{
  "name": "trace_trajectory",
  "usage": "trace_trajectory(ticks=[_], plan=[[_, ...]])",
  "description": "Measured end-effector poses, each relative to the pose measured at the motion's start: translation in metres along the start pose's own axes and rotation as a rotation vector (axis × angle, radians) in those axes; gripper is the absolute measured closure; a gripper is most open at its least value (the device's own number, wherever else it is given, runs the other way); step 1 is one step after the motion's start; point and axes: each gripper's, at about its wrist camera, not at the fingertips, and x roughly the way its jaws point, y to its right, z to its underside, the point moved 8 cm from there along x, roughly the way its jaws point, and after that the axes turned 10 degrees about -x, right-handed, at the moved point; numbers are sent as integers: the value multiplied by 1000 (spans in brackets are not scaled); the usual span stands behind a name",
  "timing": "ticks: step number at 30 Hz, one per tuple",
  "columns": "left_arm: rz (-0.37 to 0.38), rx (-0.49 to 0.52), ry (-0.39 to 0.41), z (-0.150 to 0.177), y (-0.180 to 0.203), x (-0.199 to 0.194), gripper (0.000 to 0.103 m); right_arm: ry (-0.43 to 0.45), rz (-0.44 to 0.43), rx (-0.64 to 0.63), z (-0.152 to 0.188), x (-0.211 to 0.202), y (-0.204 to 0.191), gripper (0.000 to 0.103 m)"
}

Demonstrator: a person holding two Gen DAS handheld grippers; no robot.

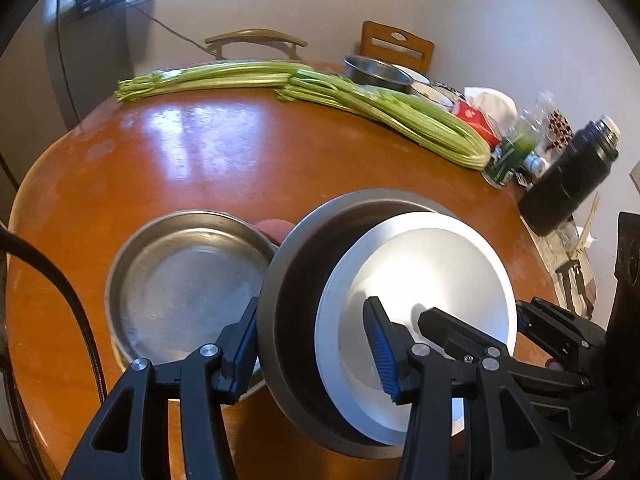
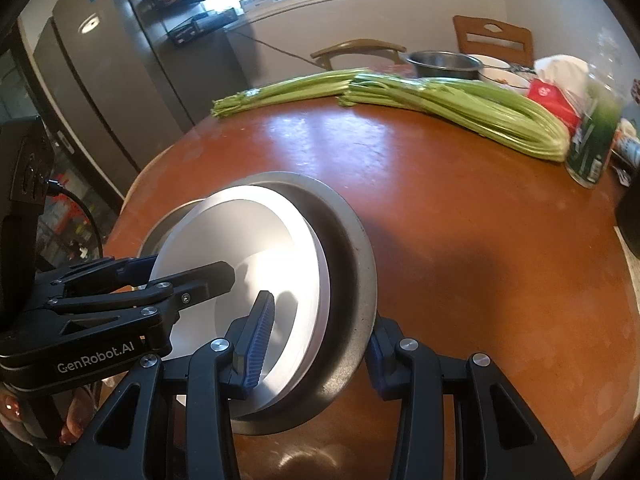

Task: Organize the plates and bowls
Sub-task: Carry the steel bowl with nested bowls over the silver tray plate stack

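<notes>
Above the round brown wooden table (image 1: 224, 152): dark grey metal bowl (image 1: 296, 280) holding a white ceramic plate (image 1: 432, 264), tilted, clamped at opposite rim sides by left gripper (image 1: 316, 344) and right gripper (image 2: 316, 340). Immediately left, lower: empty stainless steel pan (image 1: 188, 280), nearer the left gripper.

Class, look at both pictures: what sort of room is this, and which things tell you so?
Probably a home kitchen or dining room: a round wooden table with wooden chairs, long green celery stalks on it, and a tall grey fridge.
</notes>
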Motion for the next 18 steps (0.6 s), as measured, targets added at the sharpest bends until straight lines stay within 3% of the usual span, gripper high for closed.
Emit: trace_trajectory(ticks=[18], plan=[[-18, -112, 64, -28, -59, -22, 54, 3, -26, -138, -48, 21, -55, 59]])
